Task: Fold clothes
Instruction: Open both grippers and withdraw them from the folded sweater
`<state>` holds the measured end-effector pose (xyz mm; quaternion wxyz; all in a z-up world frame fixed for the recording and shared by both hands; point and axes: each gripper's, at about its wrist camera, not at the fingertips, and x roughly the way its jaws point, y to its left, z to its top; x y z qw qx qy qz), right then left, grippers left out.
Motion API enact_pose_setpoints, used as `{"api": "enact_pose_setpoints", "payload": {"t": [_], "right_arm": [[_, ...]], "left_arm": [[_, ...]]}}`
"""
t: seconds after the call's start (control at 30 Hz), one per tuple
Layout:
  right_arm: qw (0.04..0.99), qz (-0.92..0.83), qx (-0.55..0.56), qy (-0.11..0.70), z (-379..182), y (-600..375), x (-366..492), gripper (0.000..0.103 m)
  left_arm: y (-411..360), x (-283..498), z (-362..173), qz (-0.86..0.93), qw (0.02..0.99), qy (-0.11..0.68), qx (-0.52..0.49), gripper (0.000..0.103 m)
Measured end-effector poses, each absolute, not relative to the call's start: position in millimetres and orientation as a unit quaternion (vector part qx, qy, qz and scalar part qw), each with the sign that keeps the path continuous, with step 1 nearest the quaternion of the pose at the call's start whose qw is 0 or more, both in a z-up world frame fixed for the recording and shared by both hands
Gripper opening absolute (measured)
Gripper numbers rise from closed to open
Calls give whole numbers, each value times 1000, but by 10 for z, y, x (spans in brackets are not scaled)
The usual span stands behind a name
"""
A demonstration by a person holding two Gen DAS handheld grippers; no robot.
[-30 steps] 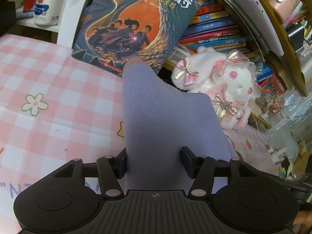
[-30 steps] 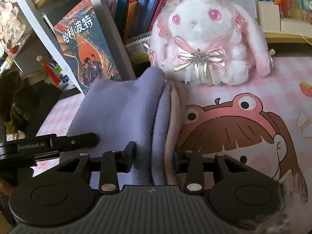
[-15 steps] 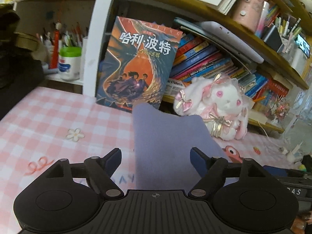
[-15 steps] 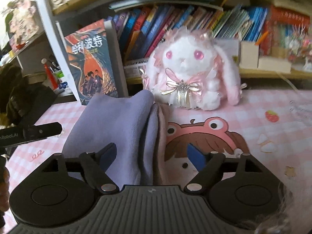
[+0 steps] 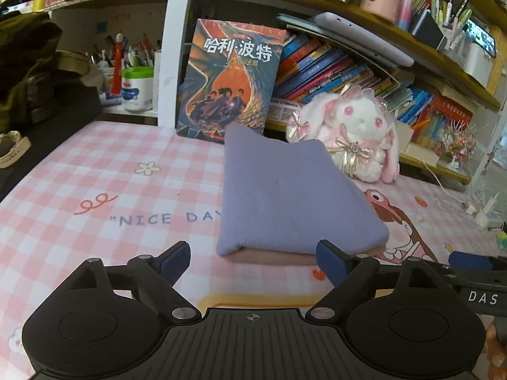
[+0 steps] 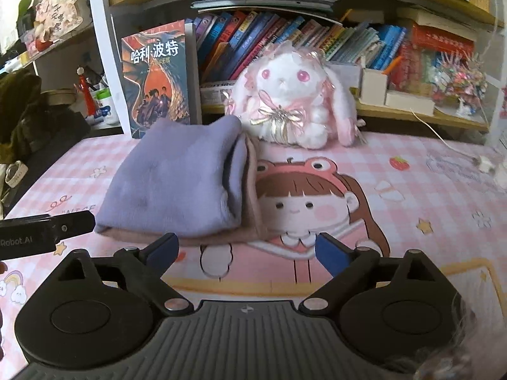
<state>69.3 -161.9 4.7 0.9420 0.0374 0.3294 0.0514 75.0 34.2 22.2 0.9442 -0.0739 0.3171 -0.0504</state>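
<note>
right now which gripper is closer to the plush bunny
Right, probably. The right gripper sits at the folded purple garment's bunny-side corner; the left gripper faces its other near corner, farther from the plush bunny.

Folded lavender garment (image 5: 291, 196) lies flat on the pink checked cloth (image 5: 95, 174).

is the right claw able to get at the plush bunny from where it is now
Probably yes. The right claw is open and empty, its jaws having just been opening. The plush bunny sits straight ahead at the back of the mat. The folded purple garment lies left of that line, leaving bare mat between.
</note>
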Motion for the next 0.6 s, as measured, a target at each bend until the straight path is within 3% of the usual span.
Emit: {"api": "enact_pose_setpoints", "payload": {"t": [0.6], "right_arm": [[943,49,30,328,37,-1561,388,96]], "left_arm": [[294,576,221,-33,945,321,-50,97]]}}
